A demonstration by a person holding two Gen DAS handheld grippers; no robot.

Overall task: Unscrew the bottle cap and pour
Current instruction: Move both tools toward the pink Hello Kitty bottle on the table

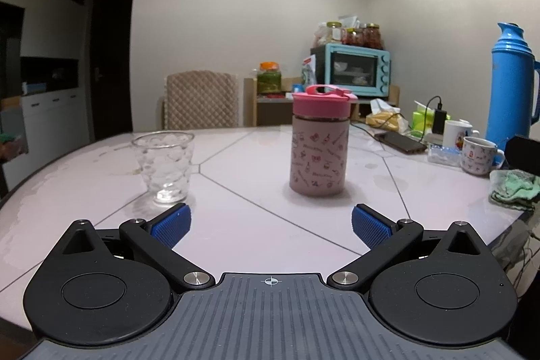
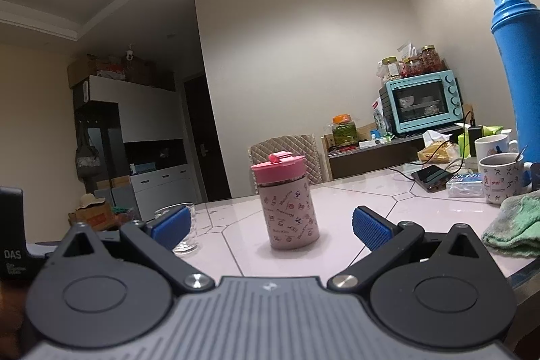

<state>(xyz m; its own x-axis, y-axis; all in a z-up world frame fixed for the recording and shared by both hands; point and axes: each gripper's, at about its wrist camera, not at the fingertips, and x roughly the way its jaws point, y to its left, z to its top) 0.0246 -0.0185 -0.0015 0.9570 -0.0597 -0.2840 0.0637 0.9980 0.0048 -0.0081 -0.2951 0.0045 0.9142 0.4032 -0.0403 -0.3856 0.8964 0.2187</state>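
Note:
A pink patterned bottle (image 1: 318, 157) with a pink screw cap (image 1: 320, 102) stands upright on the white table (image 1: 256, 225). A clear empty glass (image 1: 164, 166) stands to its left. My left gripper (image 1: 270, 225) is open and empty, a short way in front of both. In the right wrist view the bottle (image 2: 291, 216) and cap (image 2: 277, 169) stand ahead of my right gripper (image 2: 271, 225), which is open and empty. The glass (image 2: 187, 230) is partly hidden behind its left finger (image 2: 170, 225).
A green cloth (image 1: 513, 188) lies at the right table edge. Mugs (image 1: 479, 154), a phone (image 1: 401, 142) on a cable and a tall blue thermos (image 1: 511, 80) crowd the far right. A chair (image 1: 200, 100) and a shelf with a teal oven (image 1: 354, 70) stand behind.

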